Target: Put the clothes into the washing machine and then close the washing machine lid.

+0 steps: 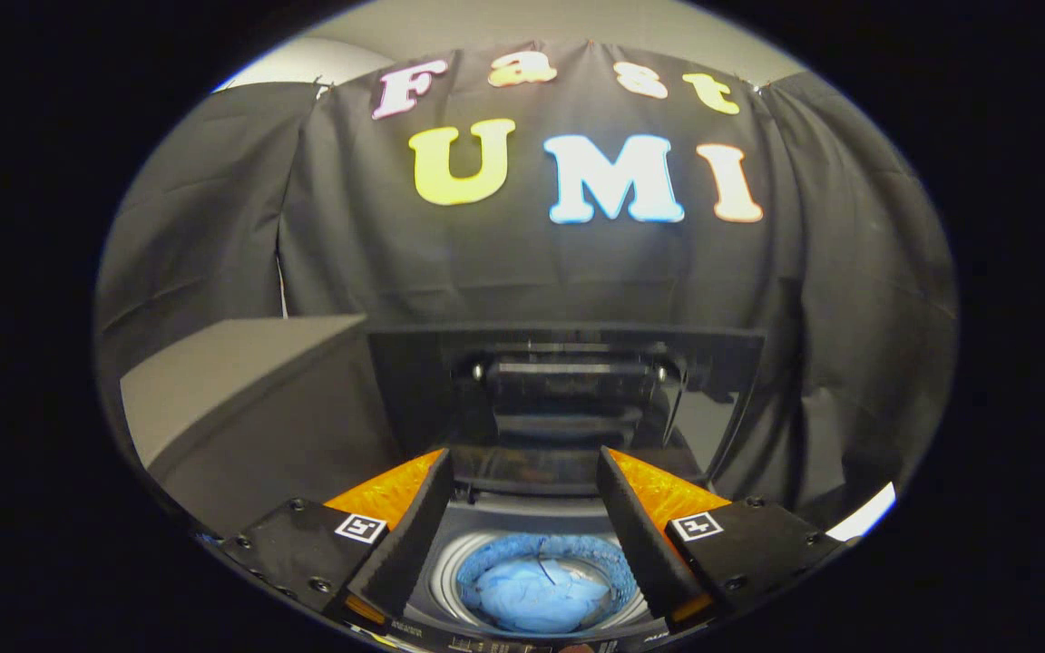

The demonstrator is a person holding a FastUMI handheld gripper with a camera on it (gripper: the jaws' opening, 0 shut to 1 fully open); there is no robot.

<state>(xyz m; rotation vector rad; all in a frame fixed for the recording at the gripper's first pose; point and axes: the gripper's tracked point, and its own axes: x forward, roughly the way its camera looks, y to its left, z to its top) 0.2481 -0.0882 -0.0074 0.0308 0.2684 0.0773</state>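
The gripper [522,526] hangs over the washing machine [522,521] with its fingers spread wide and nothing between them. Below the gap, light blue clothes [536,591] lie bunched in the drum [450,589]. Beyond the fingertips the dark lid [568,381] stands raised, upright against the booth wall.

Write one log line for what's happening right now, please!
stage: clothes loaded, lid not closed | gripper: open, holding nothing, above washing machine | blue clothes: in drum, between fingers | lid: raised upright, beyond fingers
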